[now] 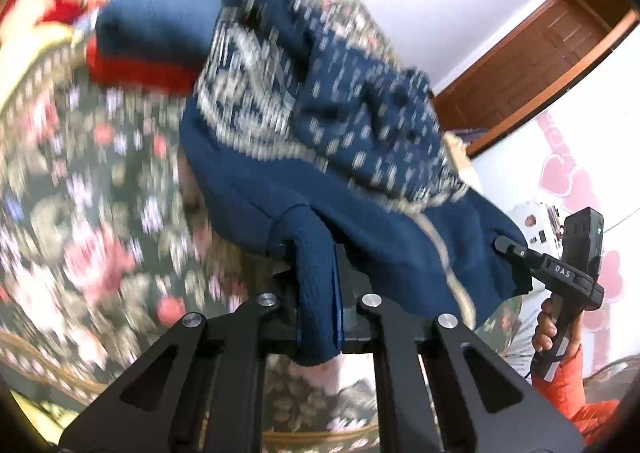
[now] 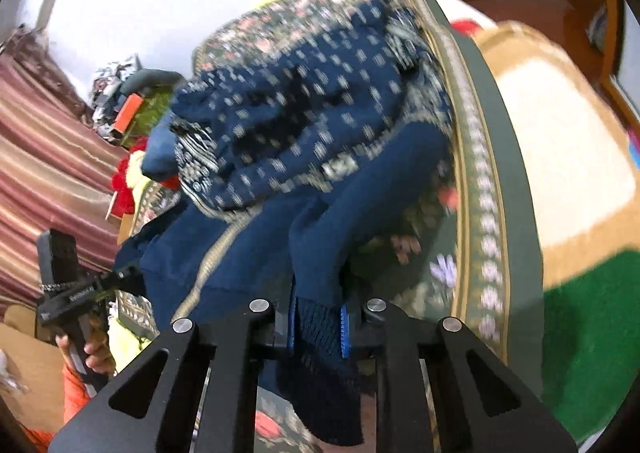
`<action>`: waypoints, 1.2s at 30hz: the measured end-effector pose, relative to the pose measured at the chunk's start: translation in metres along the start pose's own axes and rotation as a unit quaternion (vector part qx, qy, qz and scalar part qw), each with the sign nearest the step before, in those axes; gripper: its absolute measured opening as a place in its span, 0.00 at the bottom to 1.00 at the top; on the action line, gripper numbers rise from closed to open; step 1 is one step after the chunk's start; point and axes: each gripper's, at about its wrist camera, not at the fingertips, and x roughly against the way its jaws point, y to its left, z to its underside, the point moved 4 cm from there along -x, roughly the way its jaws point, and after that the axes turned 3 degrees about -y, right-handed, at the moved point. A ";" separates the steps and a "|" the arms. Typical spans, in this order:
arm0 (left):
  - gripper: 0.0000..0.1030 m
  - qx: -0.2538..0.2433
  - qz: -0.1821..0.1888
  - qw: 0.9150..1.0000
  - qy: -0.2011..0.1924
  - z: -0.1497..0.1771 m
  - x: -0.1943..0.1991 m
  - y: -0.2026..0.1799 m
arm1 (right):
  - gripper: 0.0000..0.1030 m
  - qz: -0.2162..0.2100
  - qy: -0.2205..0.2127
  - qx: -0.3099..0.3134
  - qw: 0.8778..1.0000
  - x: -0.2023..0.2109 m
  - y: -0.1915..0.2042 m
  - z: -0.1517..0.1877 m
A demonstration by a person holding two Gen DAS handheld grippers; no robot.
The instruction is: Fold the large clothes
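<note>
Both grippers grip the hem of the blue patterned sweater (image 1: 304, 113): left gripper (image 1: 318, 285) jaws narrow, pinching one hem fold; right gripper (image 2: 318, 323) same w/ another bit of hem alongside. Rest of the sweater trails fwd from the tools, bunched on the floral bedspread (image 1: 80, 181), long axis running away from both. No containers seen; pile of other clothes (image 1: 52, 5) beyond

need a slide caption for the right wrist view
Right claw shut on the hem of a blue patterned sweater over a floral bedspread.
</note>
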 end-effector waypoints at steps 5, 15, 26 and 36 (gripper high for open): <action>0.09 -0.033 -0.003 0.997 -0.070 -0.051 0.029 -0.020 | 0.12 -0.010 -0.053 0.022 0.998 0.016 0.012 -0.038; 0.09 -0.064 -0.038 0.985 -0.154 -0.156 0.030 -0.045 | 0.12 0.005 -0.135 0.051 0.990 0.018 0.014 -0.135; 0.09 -0.058 -0.110 0.981 -0.146 -0.242 -0.047 -0.020 | 0.12 0.022 -0.143 0.040 0.989 -0.045 -0.011 -0.213; 0.16 -0.073 -0.195 0.976 -0.059 -0.259 -0.149 0.039 | 0.16 0.068 -0.048 0.020 0.996 -0.144 -0.061 -0.227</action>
